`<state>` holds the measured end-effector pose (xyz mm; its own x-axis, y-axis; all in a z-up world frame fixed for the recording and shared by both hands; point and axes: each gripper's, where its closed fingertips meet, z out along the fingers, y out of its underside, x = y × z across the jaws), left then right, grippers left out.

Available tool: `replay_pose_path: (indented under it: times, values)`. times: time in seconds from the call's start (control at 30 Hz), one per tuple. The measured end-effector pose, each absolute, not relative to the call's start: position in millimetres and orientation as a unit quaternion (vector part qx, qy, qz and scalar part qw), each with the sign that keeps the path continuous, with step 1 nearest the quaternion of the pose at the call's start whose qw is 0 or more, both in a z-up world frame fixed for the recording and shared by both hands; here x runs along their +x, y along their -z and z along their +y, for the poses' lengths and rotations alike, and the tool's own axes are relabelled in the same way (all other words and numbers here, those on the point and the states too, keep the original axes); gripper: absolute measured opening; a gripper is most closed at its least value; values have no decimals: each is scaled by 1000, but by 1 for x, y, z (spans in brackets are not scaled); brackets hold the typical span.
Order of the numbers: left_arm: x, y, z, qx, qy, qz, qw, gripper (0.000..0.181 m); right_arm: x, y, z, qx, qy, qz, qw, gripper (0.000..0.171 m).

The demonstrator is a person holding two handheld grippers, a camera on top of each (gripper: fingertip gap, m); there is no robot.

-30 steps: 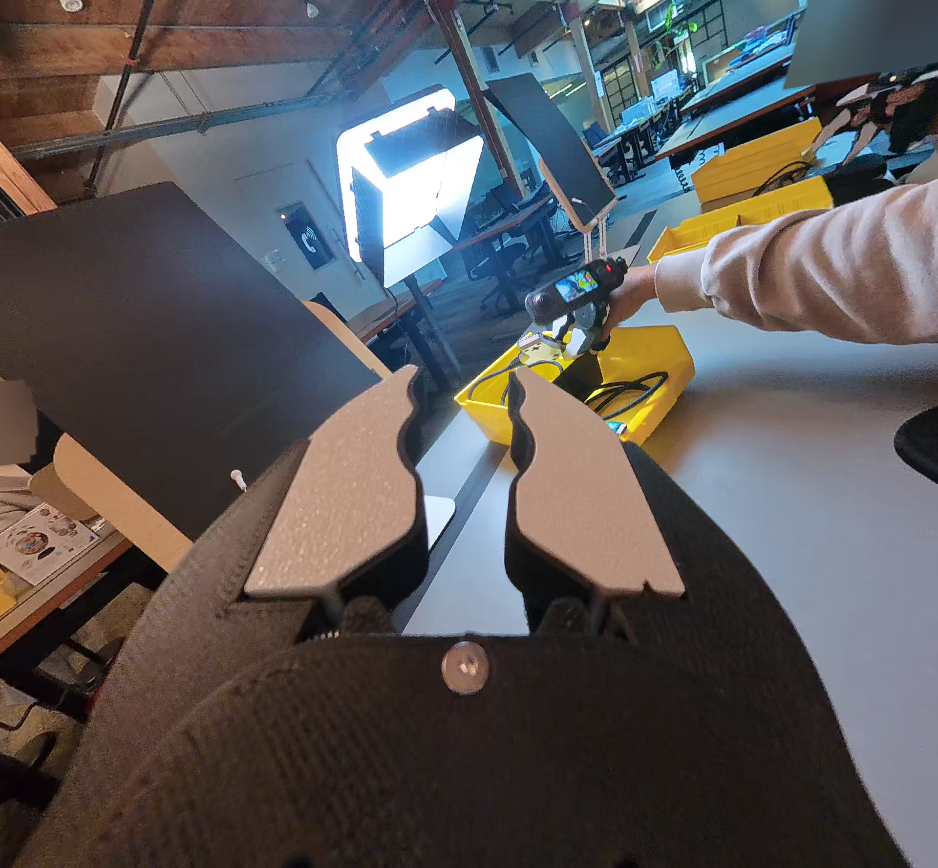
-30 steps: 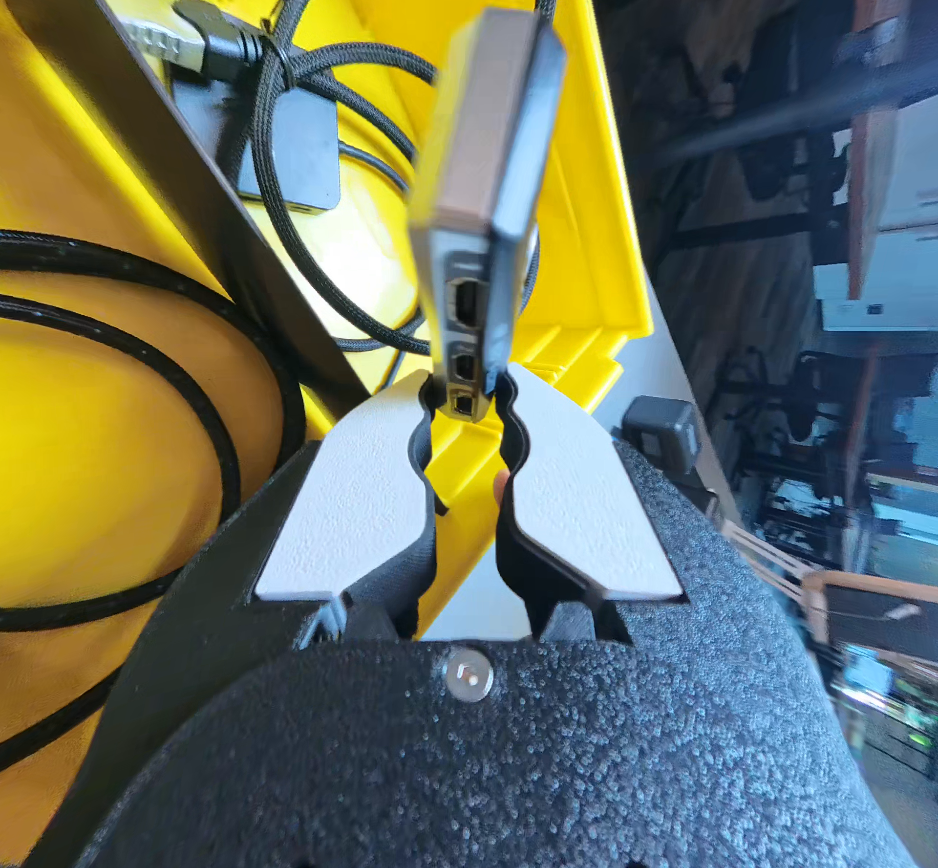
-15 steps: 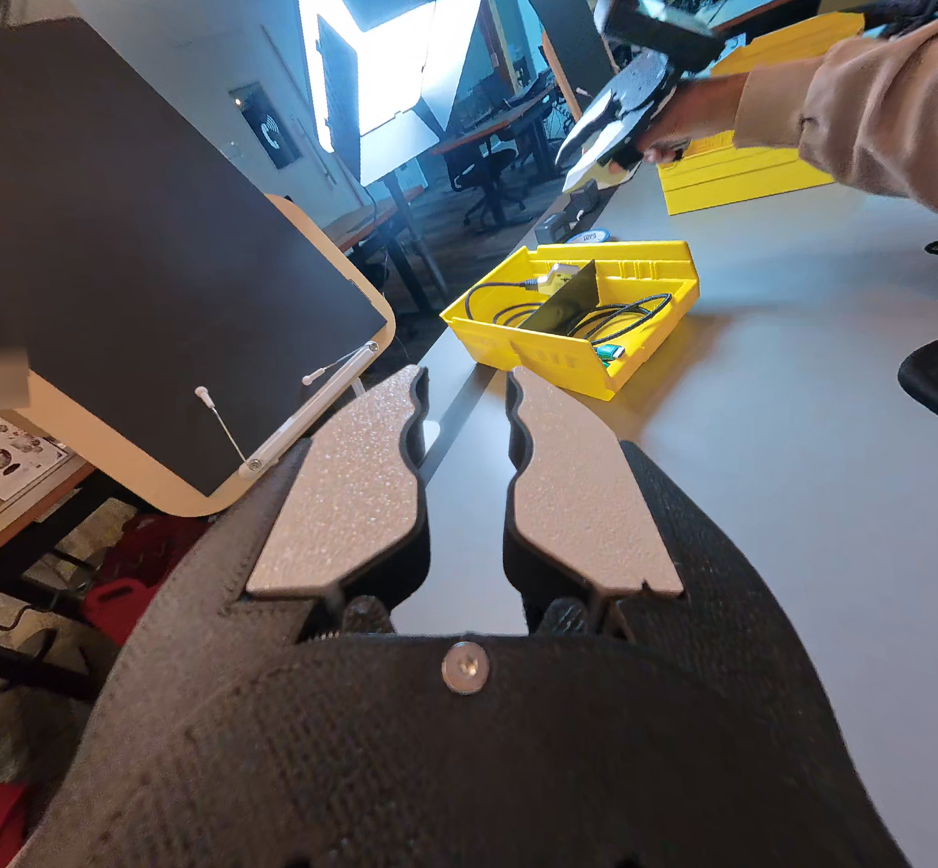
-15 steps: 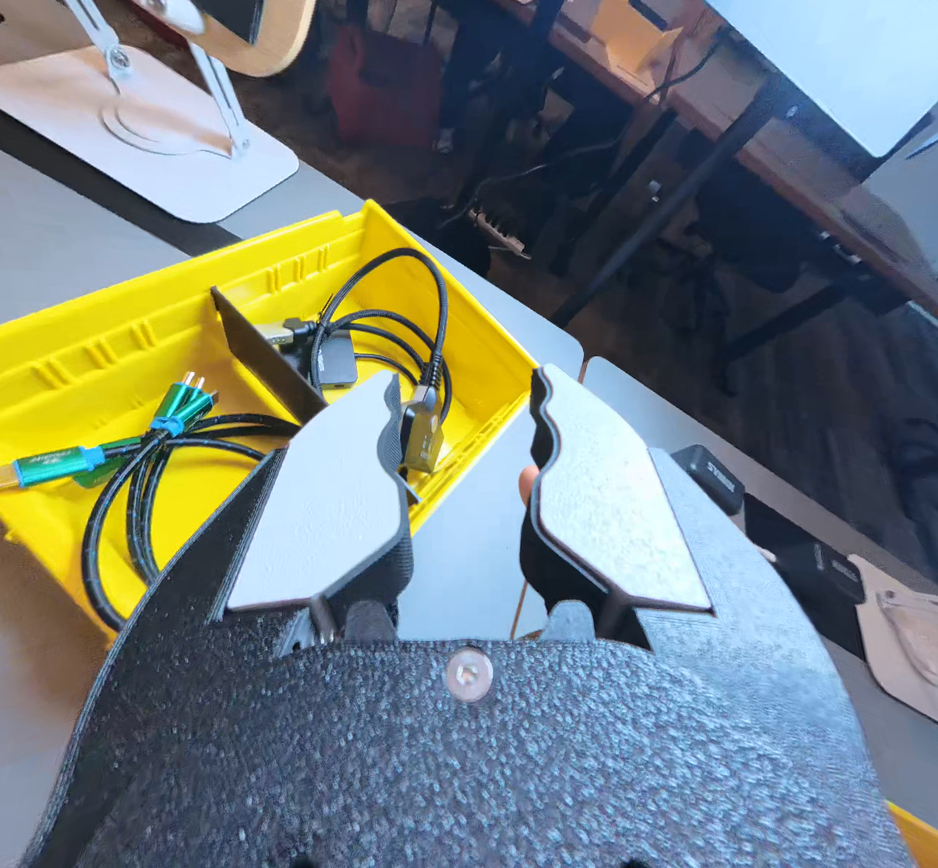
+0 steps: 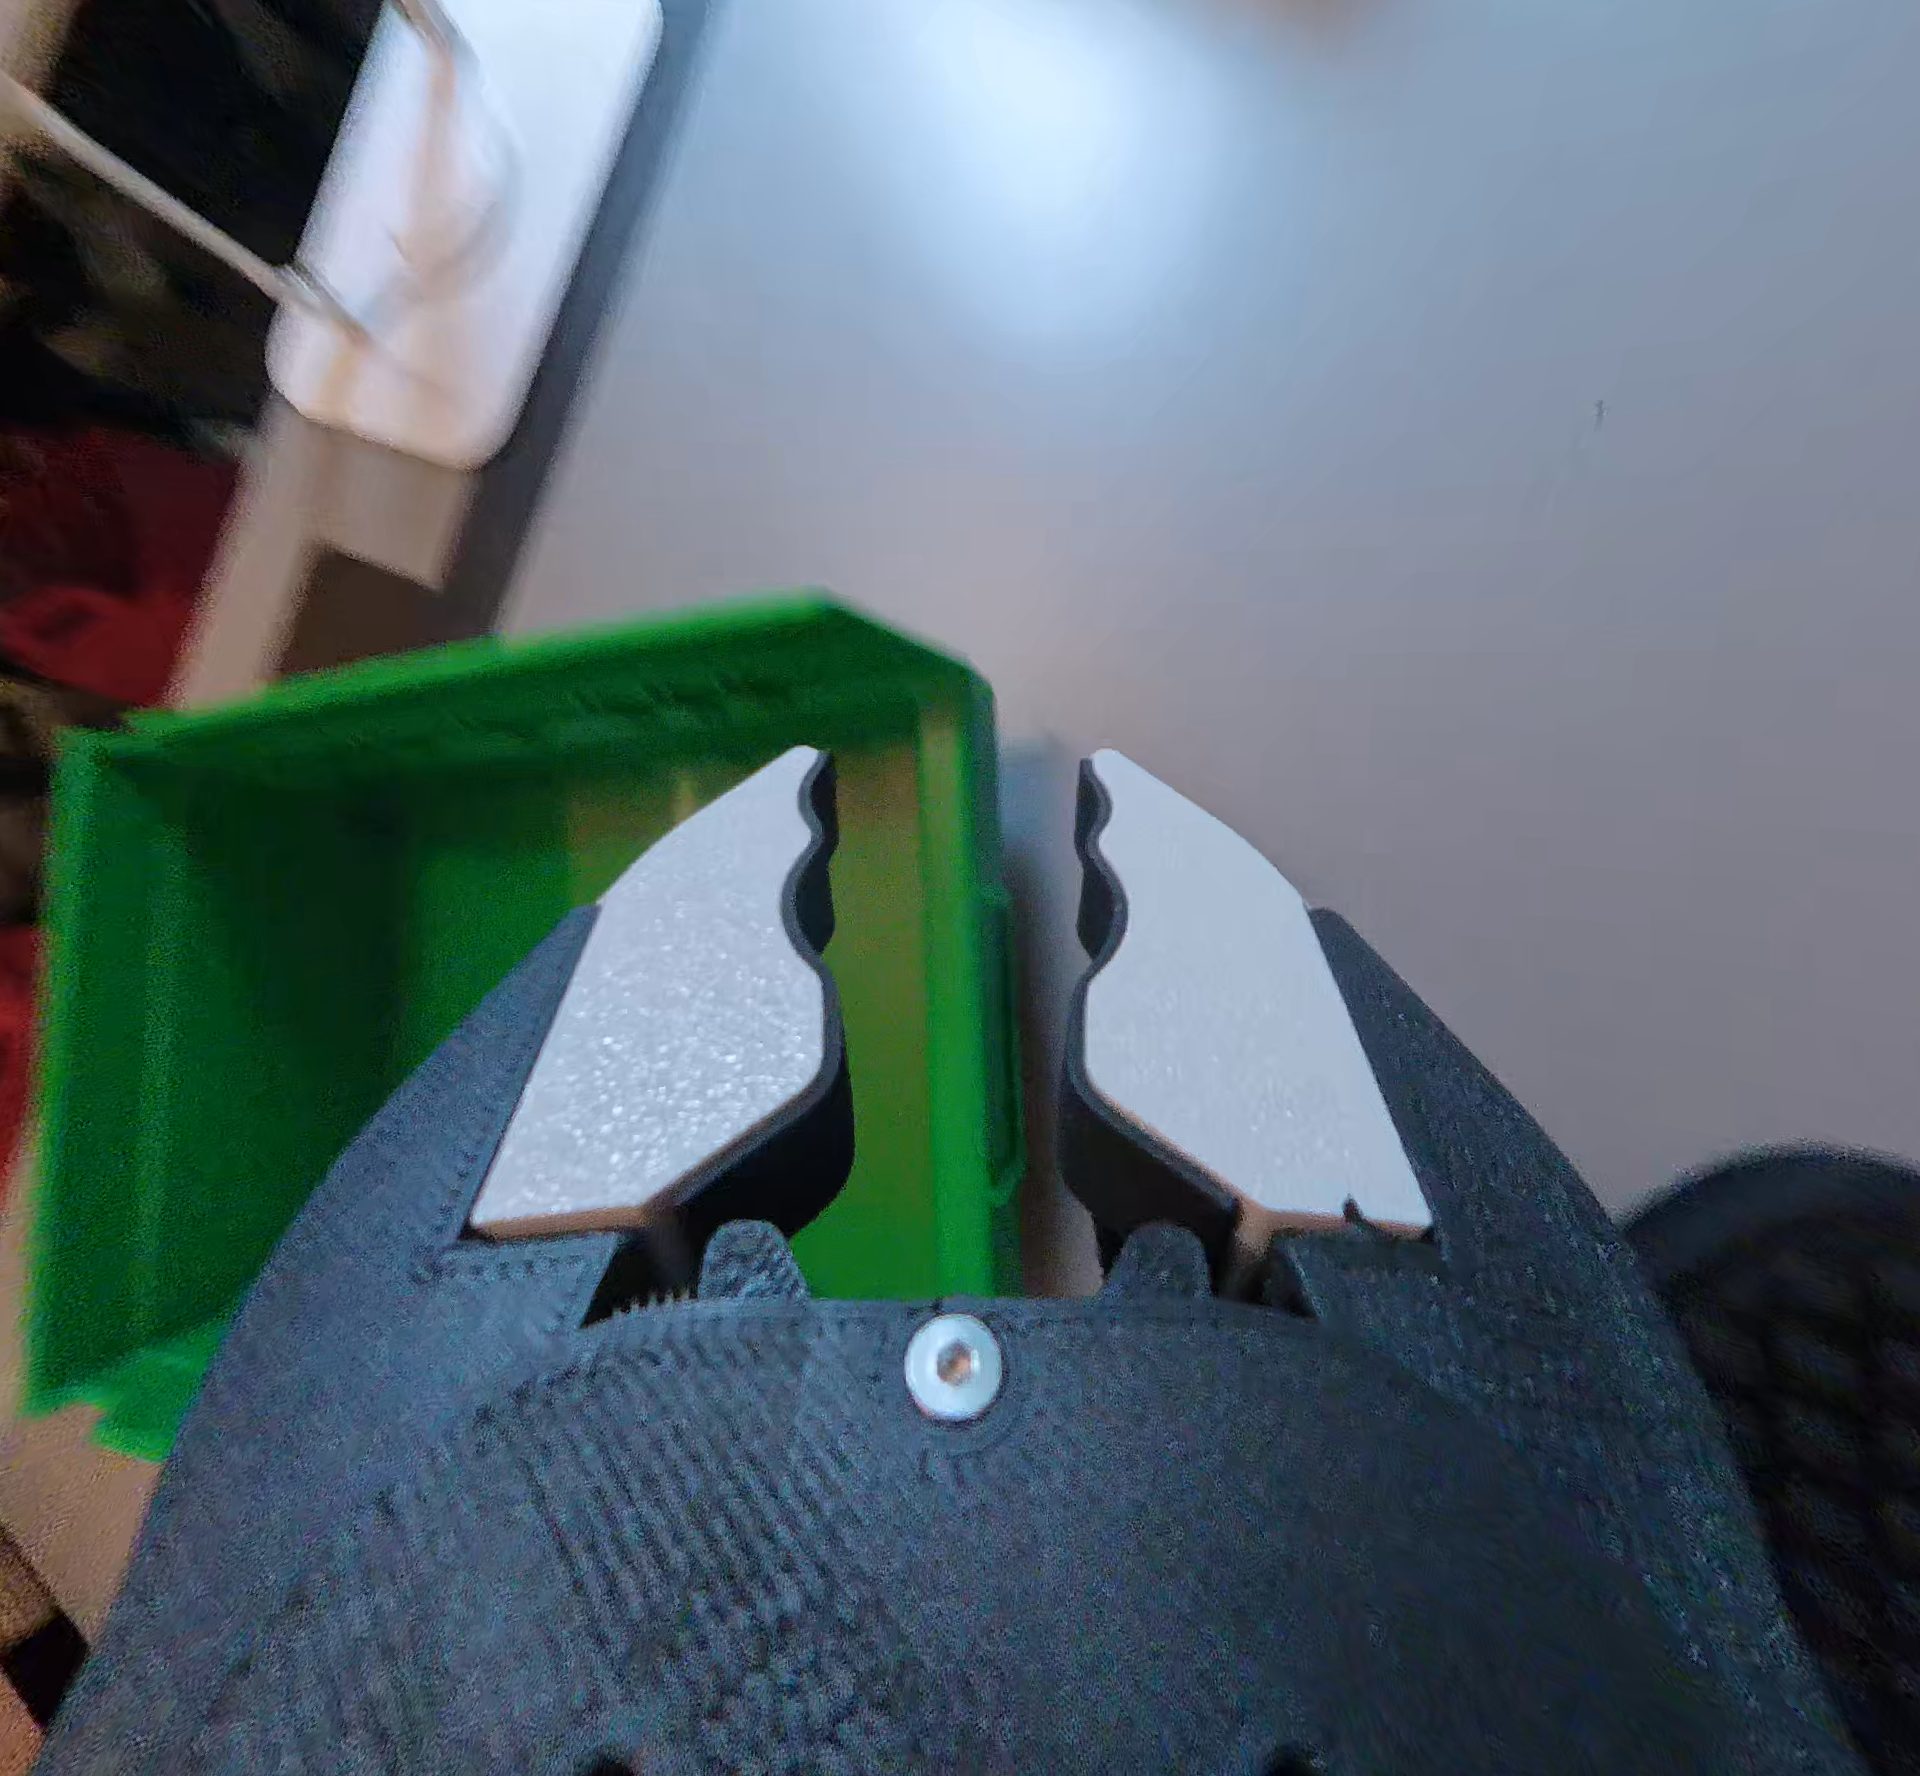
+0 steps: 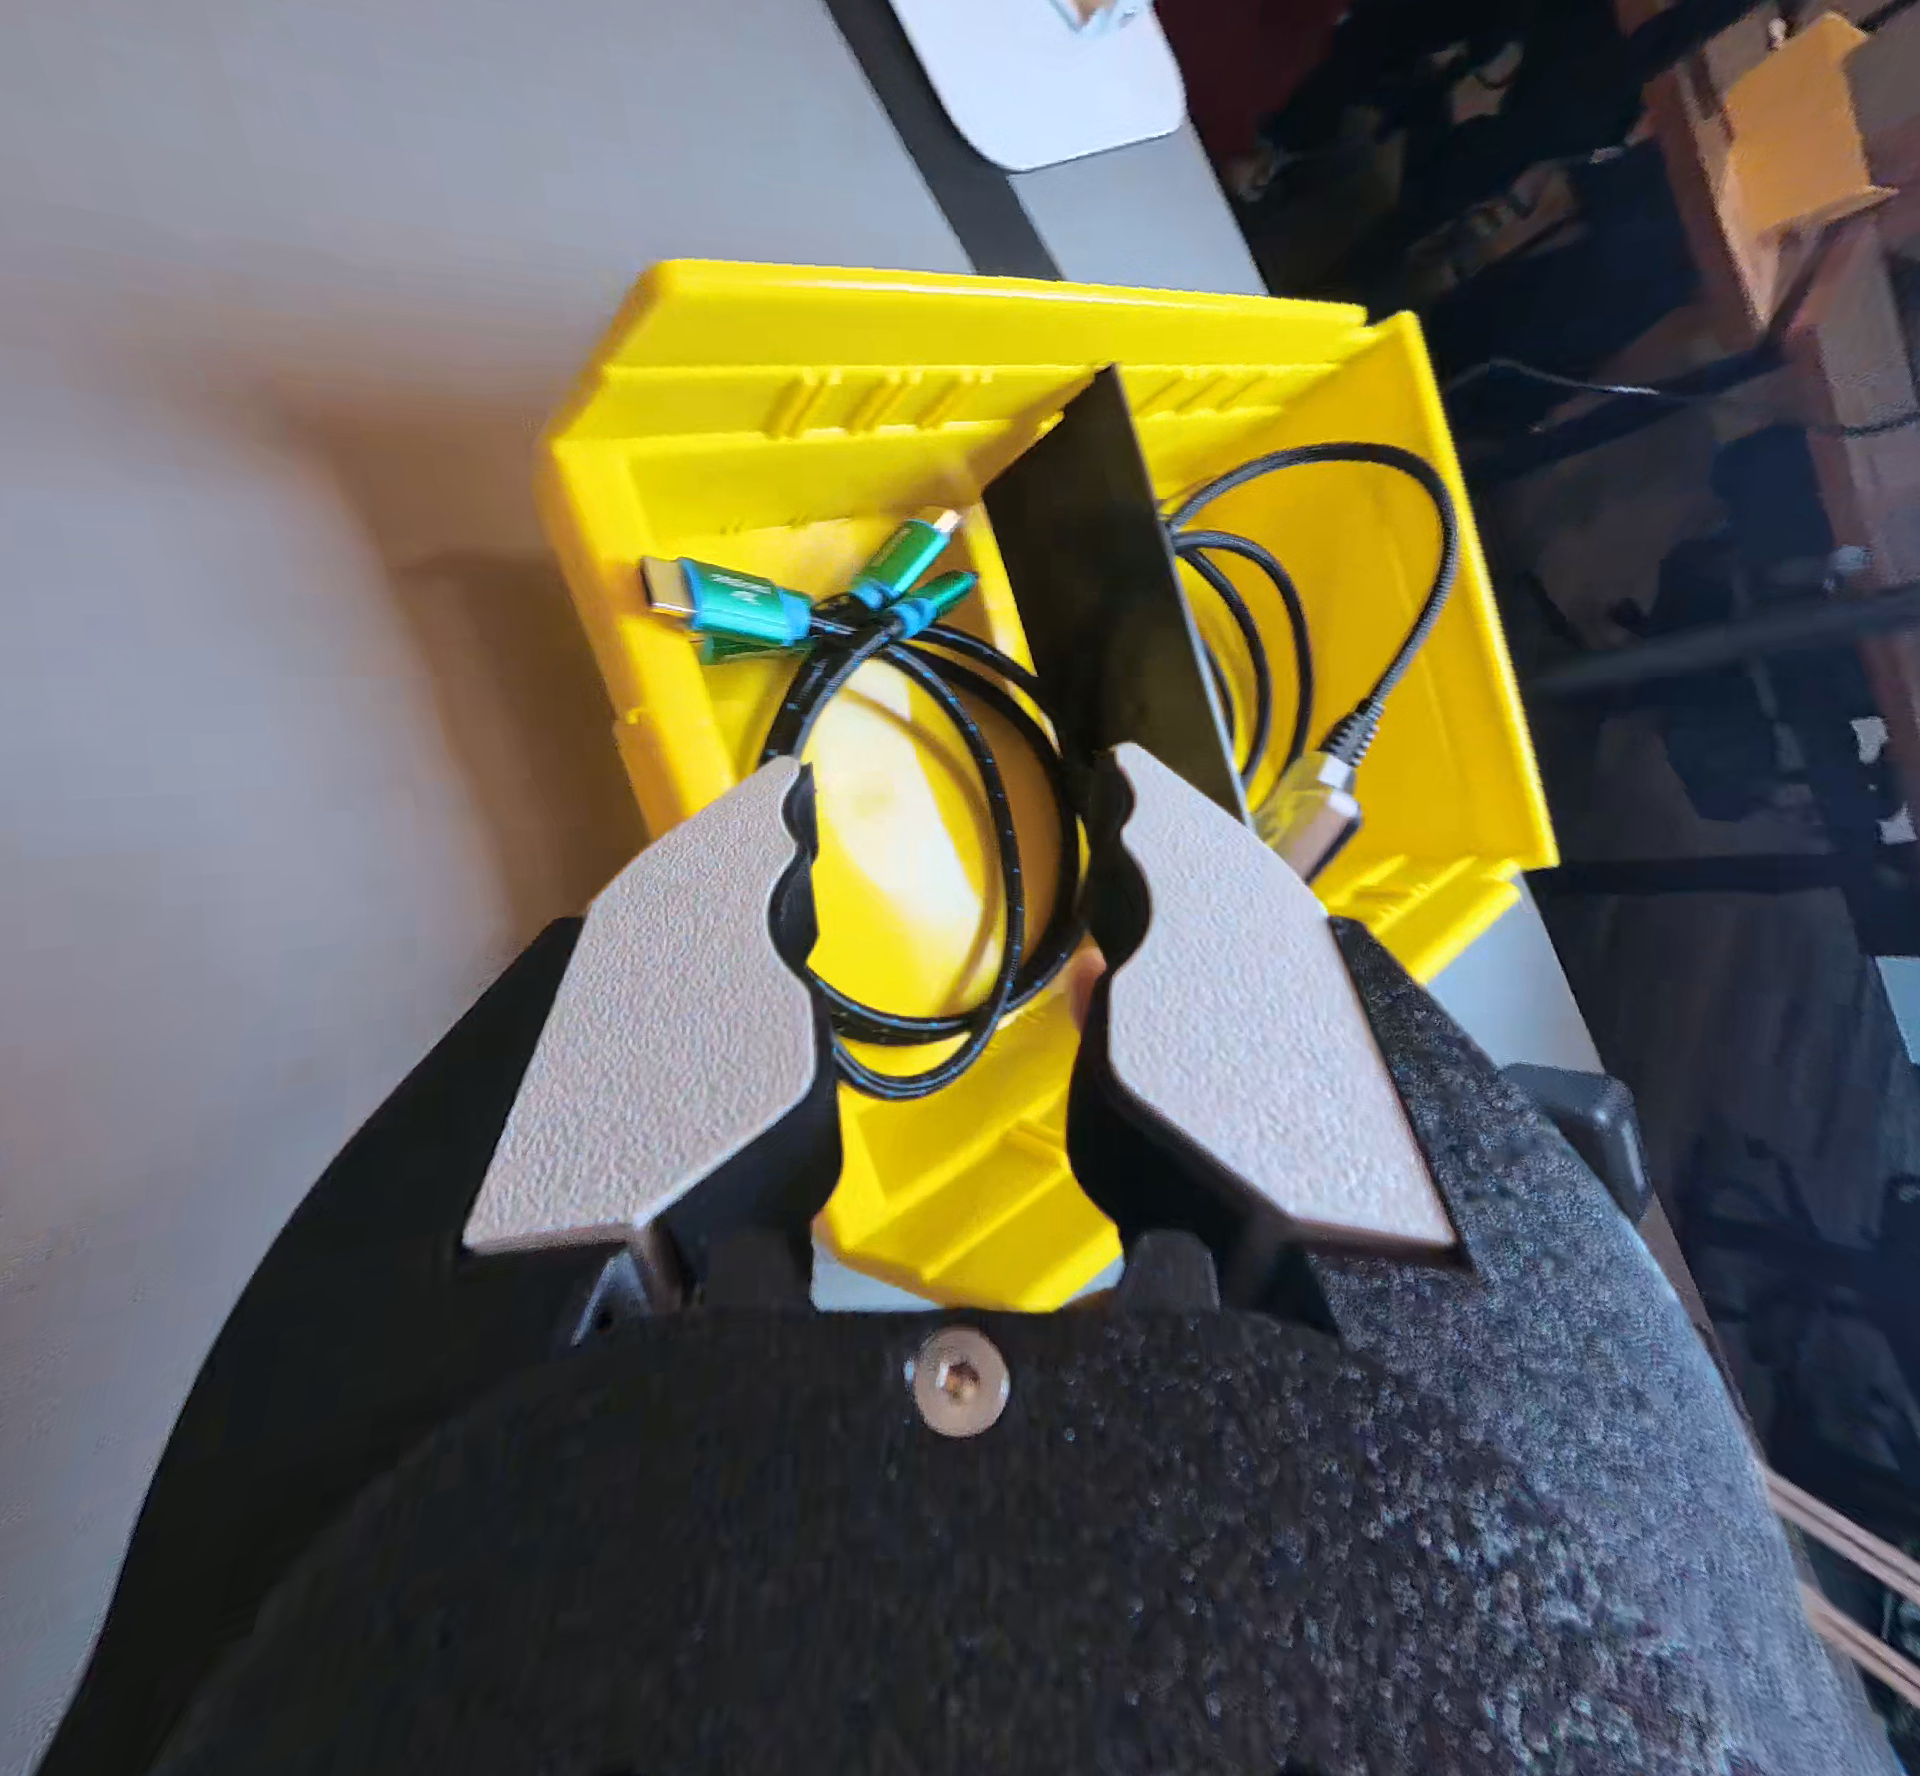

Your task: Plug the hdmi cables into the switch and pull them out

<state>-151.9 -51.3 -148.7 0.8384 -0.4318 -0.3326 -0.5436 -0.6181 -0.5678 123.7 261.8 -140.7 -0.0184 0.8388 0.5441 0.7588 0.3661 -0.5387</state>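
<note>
1. A smooth pale grey table top point(image 5: 1351, 376) fills most of the left wrist view, with a soft bright patch of light on it. That picture is blurry.
2. At the table's far left edge stands a flat white stand base point(image 5: 468, 199) with thin metal rods rising from it. Past the edge it is dark, with something red lower down.
3. In the right wrist view the same grey table point(image 6: 312, 220) ends at a dark strip. Beyond it lie dark floor, wooden furniture and a small yellow box point(image 6: 1808, 137) far off.
4. A bright yellow plastic bin point(image 6: 935, 313) sits on the table near that edge. A black flat divider point(image 6: 1101, 583) splits it into two parts.
5. The left part holds black braided cables with shiny green plugs point(image 6: 748, 604), coiled in loops.
6. The right part holds a thin black cable point(image 6: 1423, 583) that ends in a small grey metal box, the switch point(image 6: 1320, 812), lying by the bin's near wall.
7. The right gripper point(image 6: 951, 776) hangs above the bin, tipped down, its grey fingers spread wide and holding nothing.
8. The left gripper point(image 5: 956, 765) points down at the table, spread apart and empty.
9. The right wall of a green plastic box point(image 5: 499, 687) shows in the gap between its fingers.
</note>
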Motion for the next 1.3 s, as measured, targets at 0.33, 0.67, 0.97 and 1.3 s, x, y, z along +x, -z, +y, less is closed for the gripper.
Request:
replay_pose_path:
  times: [0.33,0.67,0.97,1.3]
  values:
    - [-203,244,-106,-937,-157,263,166,56,98,207,232,-531,-25,-786,316,54]
    - [-205,248,-83,-912,-206,310,171,29,77,225,236,-499,1,-809,311,47]
    - [-145,247,-69,-865,-190,416,206,30,83,225,192,-441,-11,-844,305,46]
    - [-107,236,-11,-791,-257,474,290,36,77,220,55,-312,-49,-880,356,45]
